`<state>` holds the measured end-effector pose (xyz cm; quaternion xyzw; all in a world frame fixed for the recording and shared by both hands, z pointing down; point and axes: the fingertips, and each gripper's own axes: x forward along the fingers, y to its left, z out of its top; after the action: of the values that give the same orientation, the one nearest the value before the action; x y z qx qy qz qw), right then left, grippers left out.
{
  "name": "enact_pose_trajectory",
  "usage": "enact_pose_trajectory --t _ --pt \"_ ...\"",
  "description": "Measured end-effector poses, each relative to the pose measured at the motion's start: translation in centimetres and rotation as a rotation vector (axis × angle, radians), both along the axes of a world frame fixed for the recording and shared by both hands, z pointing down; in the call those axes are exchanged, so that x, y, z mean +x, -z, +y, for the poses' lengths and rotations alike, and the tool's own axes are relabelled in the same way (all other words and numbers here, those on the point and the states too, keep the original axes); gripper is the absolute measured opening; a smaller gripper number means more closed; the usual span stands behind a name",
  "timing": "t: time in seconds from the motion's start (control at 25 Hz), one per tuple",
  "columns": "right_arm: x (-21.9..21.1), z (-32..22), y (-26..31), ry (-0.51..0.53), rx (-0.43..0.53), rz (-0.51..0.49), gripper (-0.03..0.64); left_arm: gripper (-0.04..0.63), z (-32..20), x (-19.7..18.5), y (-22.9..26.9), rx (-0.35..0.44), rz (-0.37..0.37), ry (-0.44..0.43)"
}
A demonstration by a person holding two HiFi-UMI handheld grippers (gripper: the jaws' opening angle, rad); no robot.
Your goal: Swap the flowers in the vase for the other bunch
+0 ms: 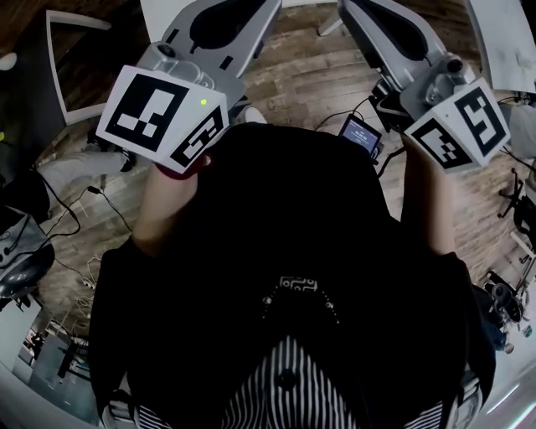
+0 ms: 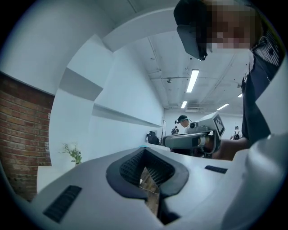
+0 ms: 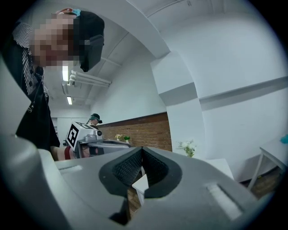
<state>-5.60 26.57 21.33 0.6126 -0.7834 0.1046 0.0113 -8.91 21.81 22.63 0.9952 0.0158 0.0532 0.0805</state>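
In the head view the top edge cuts off the tips of the left tongs (image 1: 222,18) and the right tongs (image 1: 392,21), so how their jaws stand cannot be read there. The person's dark torso (image 1: 276,251) hides much of the floor (image 1: 301,84). In the left gripper view a green sprig (image 2: 72,153) near the brick wall (image 2: 22,134) is too small to identify, perhaps flowers. In the right gripper view a pale bunch (image 3: 186,147) by the white counter (image 3: 216,166) is equally small, and the tongs' own body hides its lower part.
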Motion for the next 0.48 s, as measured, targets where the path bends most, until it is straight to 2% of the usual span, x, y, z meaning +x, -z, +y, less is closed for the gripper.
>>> enact_pose_trajectory --t 0.32,0.48 --pt "-2.9 -2.2 4.4 0.039 0.005 0.025 -0.002 0.005 -1.9 -3.3 4.1 0.017 0.01 0.032" --pt "-3.3 -3.7 4.9 0.056 0.004 0.017 -0.002 0.006 -3.5 -4.4 4.3 0.007 0.009 0.06"
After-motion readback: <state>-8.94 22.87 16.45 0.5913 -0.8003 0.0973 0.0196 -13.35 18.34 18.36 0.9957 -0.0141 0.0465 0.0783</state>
